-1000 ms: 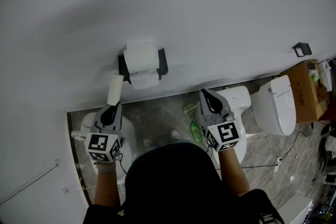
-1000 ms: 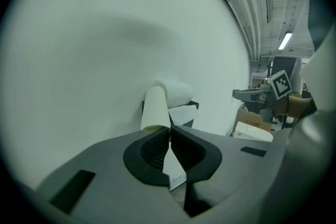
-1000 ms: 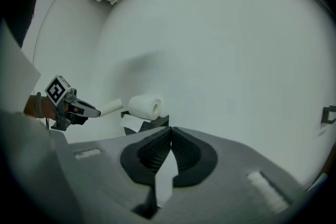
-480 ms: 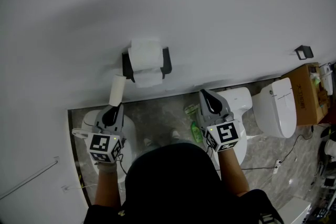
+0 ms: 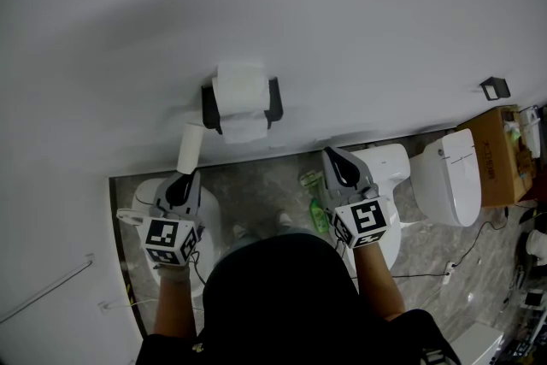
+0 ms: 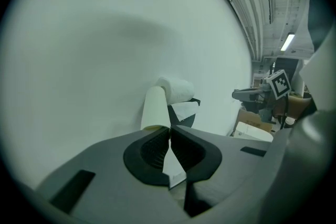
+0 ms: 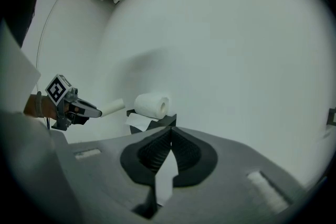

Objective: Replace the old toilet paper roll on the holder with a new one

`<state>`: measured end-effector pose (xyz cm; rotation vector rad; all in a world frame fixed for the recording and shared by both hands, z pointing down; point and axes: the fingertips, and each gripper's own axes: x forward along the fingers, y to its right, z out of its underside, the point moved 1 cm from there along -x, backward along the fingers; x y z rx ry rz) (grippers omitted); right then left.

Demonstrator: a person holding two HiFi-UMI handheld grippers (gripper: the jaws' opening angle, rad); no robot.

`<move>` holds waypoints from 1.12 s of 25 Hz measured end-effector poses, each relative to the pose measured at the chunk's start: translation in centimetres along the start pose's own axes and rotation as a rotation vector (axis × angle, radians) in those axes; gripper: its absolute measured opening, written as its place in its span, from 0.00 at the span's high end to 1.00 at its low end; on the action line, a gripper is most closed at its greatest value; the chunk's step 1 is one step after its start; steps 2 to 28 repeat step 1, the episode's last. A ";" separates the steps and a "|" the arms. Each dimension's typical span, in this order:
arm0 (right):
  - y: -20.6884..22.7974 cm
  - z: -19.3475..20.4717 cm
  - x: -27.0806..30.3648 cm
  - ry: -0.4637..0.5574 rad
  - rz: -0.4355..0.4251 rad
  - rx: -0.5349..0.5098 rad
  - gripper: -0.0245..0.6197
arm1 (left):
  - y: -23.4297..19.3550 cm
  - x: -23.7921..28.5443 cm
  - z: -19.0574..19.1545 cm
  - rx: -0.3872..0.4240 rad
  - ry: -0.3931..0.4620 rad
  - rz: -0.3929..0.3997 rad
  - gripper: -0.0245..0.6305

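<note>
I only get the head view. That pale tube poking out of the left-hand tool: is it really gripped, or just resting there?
Observer: Gripped. The left gripper view shows the left gripper with its jaws closed on the near end of the cardboard tube.
Operator: And the other one, does it hold anything?
Observer: No. In the right gripper view, the right gripper has its jaws pressed together with nothing between them.
Operator: The toilet paper roll looks like a white block to me.
Observer: The right gripper view shows its round end, with the hollow core in the middle.
</note>
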<state>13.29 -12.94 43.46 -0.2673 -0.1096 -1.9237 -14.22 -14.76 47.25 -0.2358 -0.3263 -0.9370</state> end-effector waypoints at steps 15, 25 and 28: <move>0.0 0.2 0.0 -0.011 -0.001 0.004 0.96 | -0.1 0.0 0.1 0.000 -0.001 0.000 0.93; 0.0 0.2 0.0 -0.011 -0.001 0.004 0.96 | -0.1 0.0 0.1 0.000 -0.001 0.000 0.93; 0.0 0.2 0.0 -0.011 -0.001 0.004 0.96 | -0.1 0.0 0.1 0.000 -0.001 0.000 0.93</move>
